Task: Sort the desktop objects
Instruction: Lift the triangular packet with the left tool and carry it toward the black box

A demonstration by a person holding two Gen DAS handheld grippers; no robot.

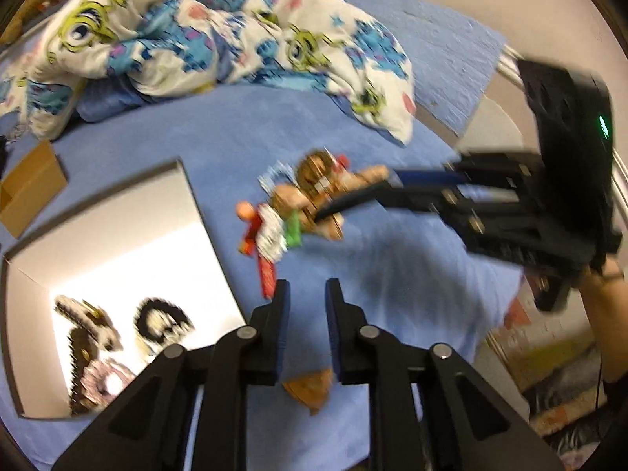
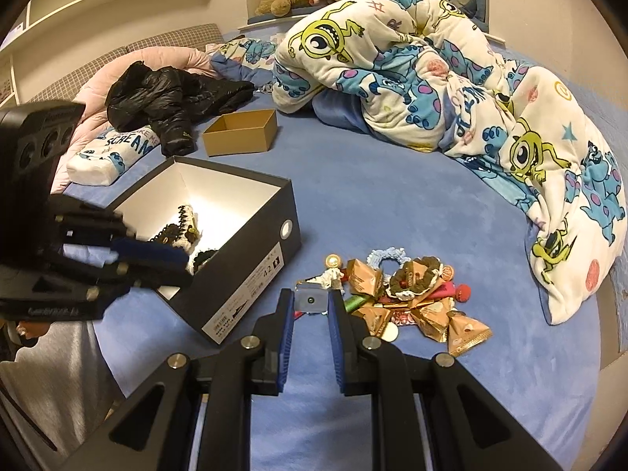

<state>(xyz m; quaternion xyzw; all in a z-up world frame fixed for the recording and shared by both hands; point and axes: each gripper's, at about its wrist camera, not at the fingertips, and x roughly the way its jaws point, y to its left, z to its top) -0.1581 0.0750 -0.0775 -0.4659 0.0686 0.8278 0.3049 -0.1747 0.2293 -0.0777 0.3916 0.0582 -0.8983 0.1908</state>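
The blue bed (image 1: 219, 125) is being viewed from low and close along each gripper's fingers, from opposite sides. The trinket pile (image 1: 302, 200) (image 2: 408, 294) and open shoebox (image 1: 117, 235) (image 2: 243, 227) are being shared.

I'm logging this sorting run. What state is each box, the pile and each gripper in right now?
Black shoebox with white interior: lid off, a few crocheted items inside.
Small brown cardboard box: open, no contents visible.
Pile of gold-wrapped sweets and trinkets: loose on the blue bedspread.
Left gripper: jaws open, empty.
Right gripper: jaws open, at the pile.
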